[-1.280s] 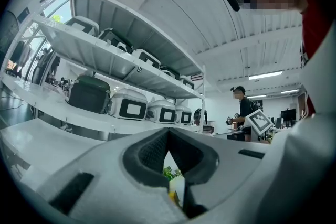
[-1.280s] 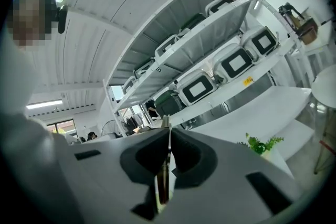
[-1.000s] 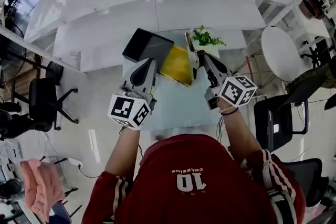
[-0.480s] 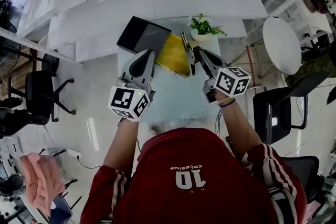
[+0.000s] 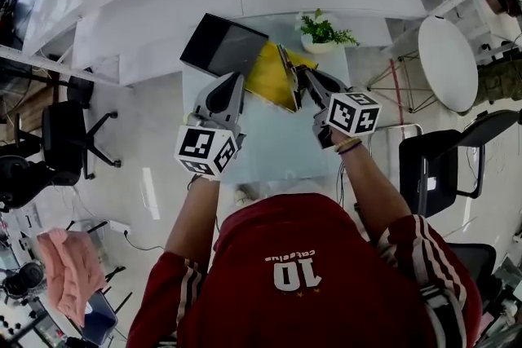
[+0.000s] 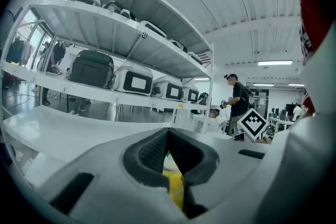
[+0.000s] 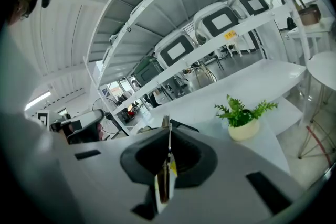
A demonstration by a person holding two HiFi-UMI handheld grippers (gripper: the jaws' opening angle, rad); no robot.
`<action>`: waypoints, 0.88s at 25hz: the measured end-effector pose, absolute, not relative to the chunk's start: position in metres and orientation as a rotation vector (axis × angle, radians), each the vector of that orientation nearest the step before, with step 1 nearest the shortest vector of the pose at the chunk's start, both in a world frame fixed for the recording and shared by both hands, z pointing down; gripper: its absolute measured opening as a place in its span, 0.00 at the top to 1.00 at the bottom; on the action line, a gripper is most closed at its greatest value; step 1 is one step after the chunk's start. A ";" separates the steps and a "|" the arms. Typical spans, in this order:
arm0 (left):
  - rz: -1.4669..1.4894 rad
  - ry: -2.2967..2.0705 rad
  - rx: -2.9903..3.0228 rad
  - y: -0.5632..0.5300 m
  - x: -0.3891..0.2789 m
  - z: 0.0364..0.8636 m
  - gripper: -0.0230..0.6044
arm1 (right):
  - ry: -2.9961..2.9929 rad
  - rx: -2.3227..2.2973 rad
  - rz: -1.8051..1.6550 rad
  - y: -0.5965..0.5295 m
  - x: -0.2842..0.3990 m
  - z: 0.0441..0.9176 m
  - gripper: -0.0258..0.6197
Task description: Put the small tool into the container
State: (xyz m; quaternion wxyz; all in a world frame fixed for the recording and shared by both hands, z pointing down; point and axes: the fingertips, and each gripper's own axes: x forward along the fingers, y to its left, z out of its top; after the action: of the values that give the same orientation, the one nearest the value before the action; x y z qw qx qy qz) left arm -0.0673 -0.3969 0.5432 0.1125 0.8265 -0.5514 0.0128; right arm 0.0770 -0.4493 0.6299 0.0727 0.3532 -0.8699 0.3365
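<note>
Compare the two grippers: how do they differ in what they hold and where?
The left gripper has its jaws shut on the wide yellow container; the right gripper has its jaws shut on the thin, narrow tool. The left gripper sits at the container's left edge, the right gripper at its right edge. Both point forward over the table.

Your container (image 5: 273, 79) is bright yellow and lies by a black box (image 5: 224, 45) on the pale blue-white counter (image 5: 269, 147); the plant (image 7: 241, 110) is green in a cream pot (image 7: 242, 131). Your left tongs (image 5: 236, 80) and right tongs (image 5: 300, 77) are light grey with black pads, each with a cube (image 5: 204, 151) patterned in black-and-white squares. The small tool (image 7: 166, 176) shows silver and brown, and your shirt (image 5: 302, 240) is red with white print and sleeve stripes.
</note>
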 end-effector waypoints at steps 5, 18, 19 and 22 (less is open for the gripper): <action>0.078 -1.629 2.381 -0.402 -0.069 0.565 0.97 | -2.577 1.044 1.036 -0.457 0.073 0.659 0.94; 0.156 -1.599 2.313 -0.427 -0.058 0.618 0.97 | -2.489 1.054 1.137 -0.488 0.061 0.731 0.94; 0.159 -1.595 2.311 -0.430 -0.057 0.621 0.97 | -2.481 1.053 1.146 -0.489 0.060 0.736 0.94; 0.167 -1.580 2.301 -0.438 -0.051 0.631 0.97 | -2.458 1.054 1.165 -0.493 0.055 0.750 0.94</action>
State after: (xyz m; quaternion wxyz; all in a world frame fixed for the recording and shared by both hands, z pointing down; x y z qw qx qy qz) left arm -0.0509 -0.4376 0.6315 0.1719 0.8107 -0.5566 0.0589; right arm 0.0549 -0.4929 0.7498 0.1118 0.3589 -0.8373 0.3969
